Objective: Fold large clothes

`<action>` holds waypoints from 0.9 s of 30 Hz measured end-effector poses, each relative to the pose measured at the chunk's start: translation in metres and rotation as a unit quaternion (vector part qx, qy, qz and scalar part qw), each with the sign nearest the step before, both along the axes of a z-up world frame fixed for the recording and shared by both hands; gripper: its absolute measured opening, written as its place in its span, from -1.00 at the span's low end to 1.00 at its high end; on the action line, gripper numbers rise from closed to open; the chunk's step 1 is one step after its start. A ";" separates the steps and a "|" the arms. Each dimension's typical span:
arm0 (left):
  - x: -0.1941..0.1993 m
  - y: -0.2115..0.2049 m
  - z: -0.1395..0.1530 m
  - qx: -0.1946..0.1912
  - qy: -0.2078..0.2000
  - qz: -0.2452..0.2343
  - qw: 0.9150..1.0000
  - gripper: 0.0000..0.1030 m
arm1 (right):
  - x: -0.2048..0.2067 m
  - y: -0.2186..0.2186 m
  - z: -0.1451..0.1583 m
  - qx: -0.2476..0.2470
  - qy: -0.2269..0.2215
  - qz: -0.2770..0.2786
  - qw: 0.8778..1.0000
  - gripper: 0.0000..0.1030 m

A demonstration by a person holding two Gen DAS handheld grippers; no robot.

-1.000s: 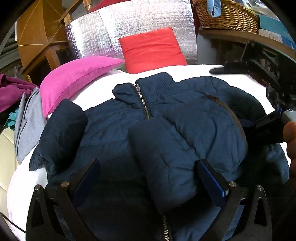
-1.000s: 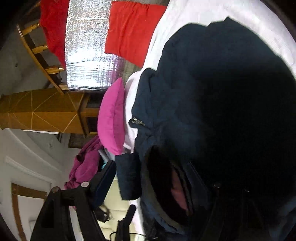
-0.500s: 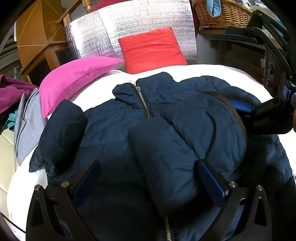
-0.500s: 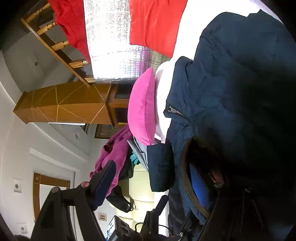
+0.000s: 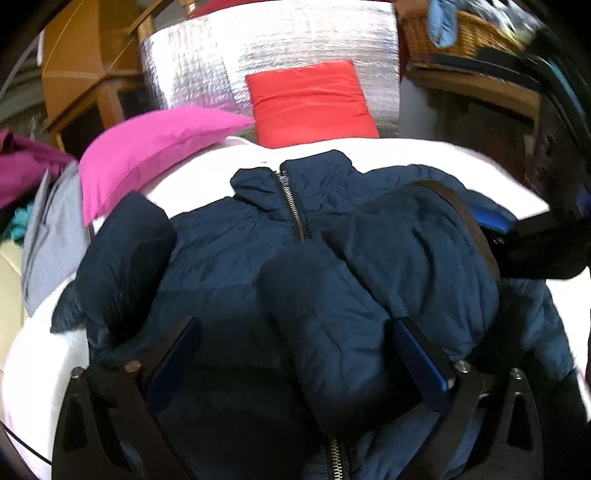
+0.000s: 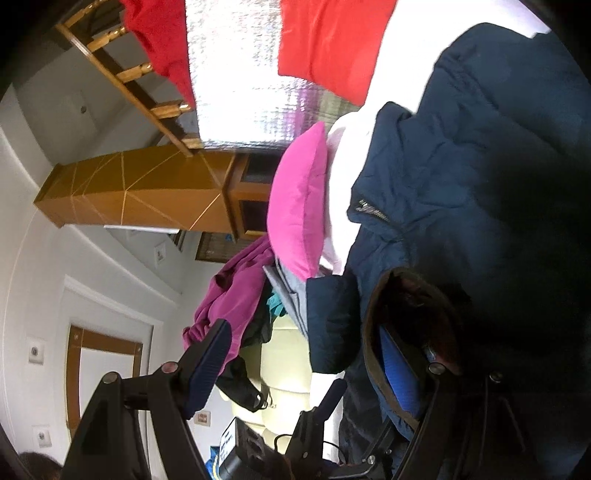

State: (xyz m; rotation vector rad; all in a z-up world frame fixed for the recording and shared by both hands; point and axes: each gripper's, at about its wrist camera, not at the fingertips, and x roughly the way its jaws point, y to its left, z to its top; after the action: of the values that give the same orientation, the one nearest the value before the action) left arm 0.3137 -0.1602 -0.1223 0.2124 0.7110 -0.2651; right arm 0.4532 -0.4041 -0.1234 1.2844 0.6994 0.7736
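Observation:
A navy puffer jacket (image 5: 229,258) lies zipped, front up, on the white bed (image 5: 207,173). Its right side, edged with a brown hem (image 5: 469,221), is folded over toward the zipper, and a sleeve (image 5: 325,314) lies across the front. My left gripper (image 5: 295,328) straddles that sleeve. Its jaws are closing, but the pads stand off the cloth. My right gripper (image 6: 306,343) is open and rolled on its side. One blue pad (image 6: 399,373) is tucked under the lifted hem (image 6: 369,332); the other finger (image 6: 207,362) is in free air. The other sleeve (image 5: 125,258) is bunched at the left.
A pink pillow (image 5: 155,144) and a red cushion (image 5: 310,103) lie at the head of the bed against a silver padded board (image 5: 258,48). Purple and grey clothes (image 5: 40,206) are piled at the left. A wicker basket (image 5: 454,33) sits on a shelf at the right.
My right gripper rose and turned, carrying the jacket's hemmed side up and over. The left gripper's fingers came a little closer together around the sleeve.

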 end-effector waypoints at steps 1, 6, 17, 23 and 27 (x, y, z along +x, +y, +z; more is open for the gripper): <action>0.005 0.006 0.000 -0.016 0.012 0.005 1.000 0.58 | 0.000 0.001 0.002 0.000 -0.005 0.006 1.000 0.59; 0.030 0.046 -0.004 -0.105 0.083 0.044 0.990 -0.07 | -0.006 -0.007 0.007 0.000 -0.019 0.000 1.000 0.59; 0.026 0.073 0.003 -0.101 0.087 0.083 0.988 0.24 | -0.017 -0.032 -0.006 -0.069 0.072 -0.061 0.993 0.60; 0.010 0.063 0.004 -0.084 0.088 0.057 0.991 0.51 | -0.008 0.000 -0.015 -0.061 0.087 -0.011 0.994 0.60; 0.000 0.070 -0.002 -0.084 0.107 0.059 0.989 0.51 | -0.010 0.031 0.020 0.036 -0.012 0.043 0.998 0.60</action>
State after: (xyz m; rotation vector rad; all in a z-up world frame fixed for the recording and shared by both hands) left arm 0.3133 -0.0902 -0.1245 -0.0194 0.9062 -0.2352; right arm 0.4430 -0.3728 -0.1031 1.3153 0.7166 0.8898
